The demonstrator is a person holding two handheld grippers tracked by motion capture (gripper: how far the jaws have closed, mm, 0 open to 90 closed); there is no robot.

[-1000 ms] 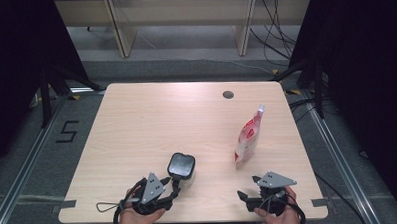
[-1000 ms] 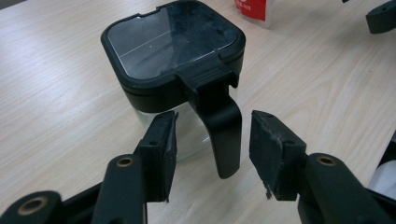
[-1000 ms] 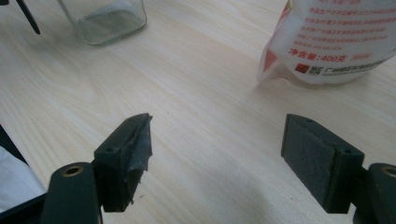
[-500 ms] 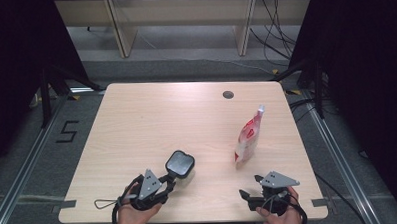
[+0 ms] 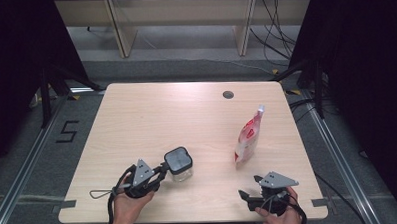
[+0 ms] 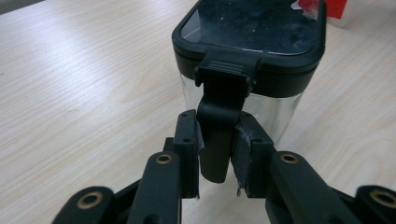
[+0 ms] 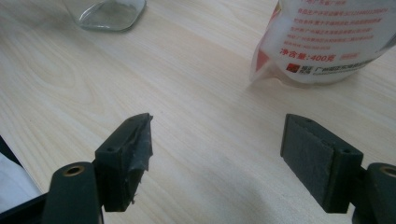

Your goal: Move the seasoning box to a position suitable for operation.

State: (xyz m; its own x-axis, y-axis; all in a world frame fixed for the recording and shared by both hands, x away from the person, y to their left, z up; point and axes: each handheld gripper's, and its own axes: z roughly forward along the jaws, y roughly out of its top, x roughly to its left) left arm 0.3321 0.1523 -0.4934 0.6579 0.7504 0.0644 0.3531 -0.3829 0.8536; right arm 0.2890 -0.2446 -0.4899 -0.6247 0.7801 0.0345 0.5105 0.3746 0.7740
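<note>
Your left gripper (image 6: 215, 149) has just been closing and is now pinching the latch tab (image 6: 219, 126) of the clear jar (image 5: 179, 163), standing near the table's (image 5: 151, 113) front edge, contents unclear. Your right gripper (image 7: 217, 158) is hanging wide open before the upright red-and-white pouch (image 5: 248, 138).

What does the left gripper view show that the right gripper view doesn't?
Left gripper view alone: the left gripper, its jaws just closing around the black latch tab of the clear square jar's black lid. Right gripper view alone: the open right gripper over bare wood, and the printed text on the white-and-red pouch. Both: the jar's glass body, the pouch and the light wooden table.
</note>
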